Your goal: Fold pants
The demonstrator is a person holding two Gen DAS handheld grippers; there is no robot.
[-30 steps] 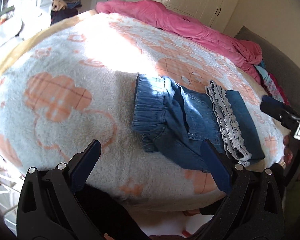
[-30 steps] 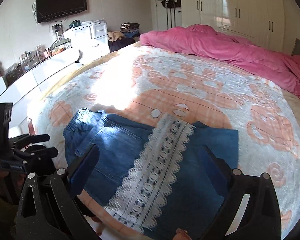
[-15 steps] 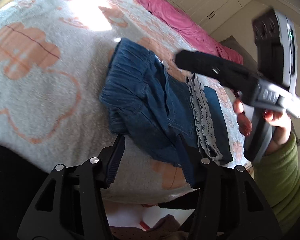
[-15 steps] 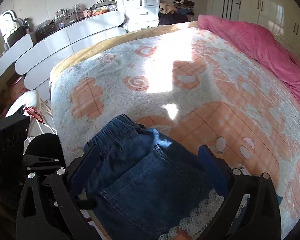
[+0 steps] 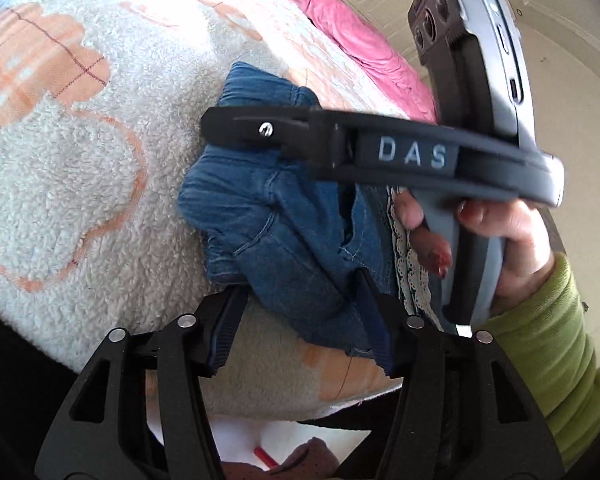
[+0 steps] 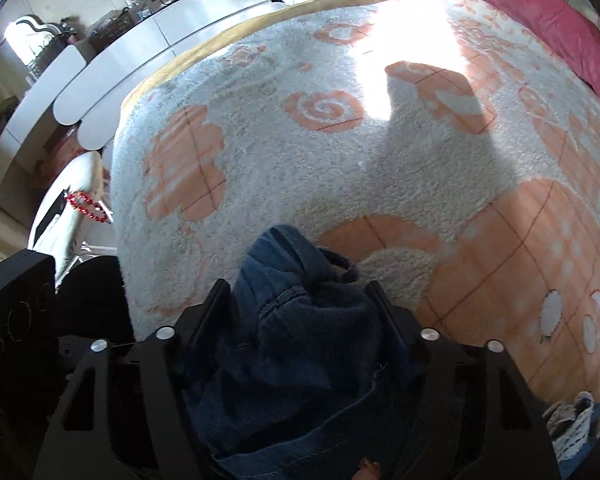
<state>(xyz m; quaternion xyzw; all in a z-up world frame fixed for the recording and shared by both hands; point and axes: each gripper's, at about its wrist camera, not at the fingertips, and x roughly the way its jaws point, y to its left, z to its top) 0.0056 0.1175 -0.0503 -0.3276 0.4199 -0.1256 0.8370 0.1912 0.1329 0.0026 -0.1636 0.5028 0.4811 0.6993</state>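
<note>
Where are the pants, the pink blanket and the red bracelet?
pants (image 5: 284,240): left wrist view, on the crumpled denim near the waistband.
pink blanket (image 6: 540,4): right wrist view, on its bunched fabric at the bed's far edge.
red bracelet (image 6: 85,207): right wrist view, on the beads beside the bed.

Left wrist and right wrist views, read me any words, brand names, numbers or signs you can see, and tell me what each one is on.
"DAS": pale raised letters on the black arm of the right gripper, crossing above the denim pants in the left wrist view.
Nothing else is readable there.
Right wrist view: no legible text; the clutter on the white counter is too small to read.
</note>
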